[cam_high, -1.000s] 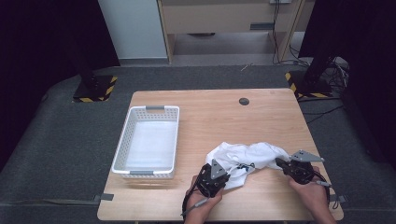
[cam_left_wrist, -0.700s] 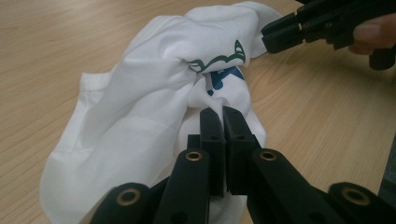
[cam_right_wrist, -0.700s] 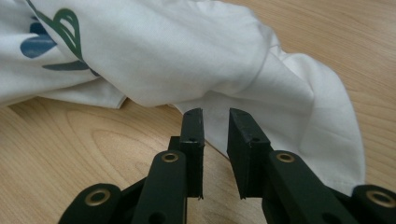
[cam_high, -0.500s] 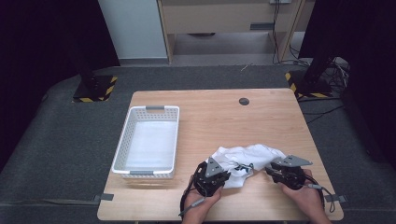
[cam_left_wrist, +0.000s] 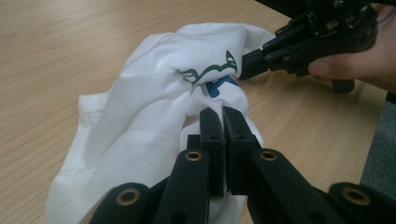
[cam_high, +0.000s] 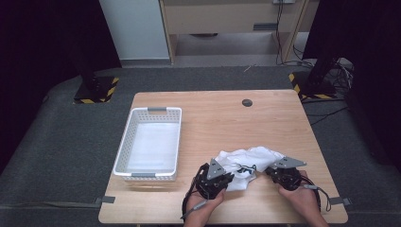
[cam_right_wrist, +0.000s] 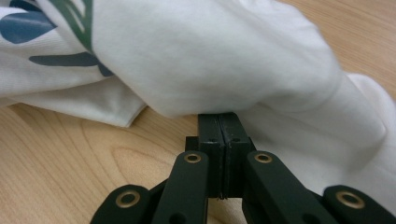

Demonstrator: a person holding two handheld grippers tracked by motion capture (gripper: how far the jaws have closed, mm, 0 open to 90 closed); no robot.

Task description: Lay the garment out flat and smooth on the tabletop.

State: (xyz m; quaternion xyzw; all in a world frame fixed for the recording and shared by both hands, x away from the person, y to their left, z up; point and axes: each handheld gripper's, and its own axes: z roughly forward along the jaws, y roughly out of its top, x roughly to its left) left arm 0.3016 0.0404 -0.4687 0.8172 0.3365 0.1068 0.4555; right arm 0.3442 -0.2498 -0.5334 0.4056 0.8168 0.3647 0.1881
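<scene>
- Shirt [cam_high: 246, 163]: a white one with a green and blue print, lying bunched near the front edge of the table, right of the middle, between my two claws.
- I judge it light, soft and limp. It should sag and drape wherever it is not held, and a thin fold could slip out of a shallow bite.
- Best hold, I think, is a doubled edge or hem at two well-separated spots, so the cloth can be spread or lifted without balling up.
- My left claw [cam_left_wrist: 223, 114] has its jaws pressed together against the near folds. It looks clamped on cloth, though the pinch itself is hidden.
- My right claw [cam_right_wrist: 219, 122] is closed too, its tips tucked under an overhanging fold. Whether cloth sits between them I cannot tell for sure.
- From my left claw's camera, the right claw's tips touch the printed part of the bundle.
- White basket [cam_high: 125, 151]: empty, by the left edge, well apart from the shirt.
- Small dark disc [cam_high: 246, 102]: near the back edge, far from my work.
- Nothing stands between shirt and basket on the bare wood [cam_high: 213, 123].
</scene>
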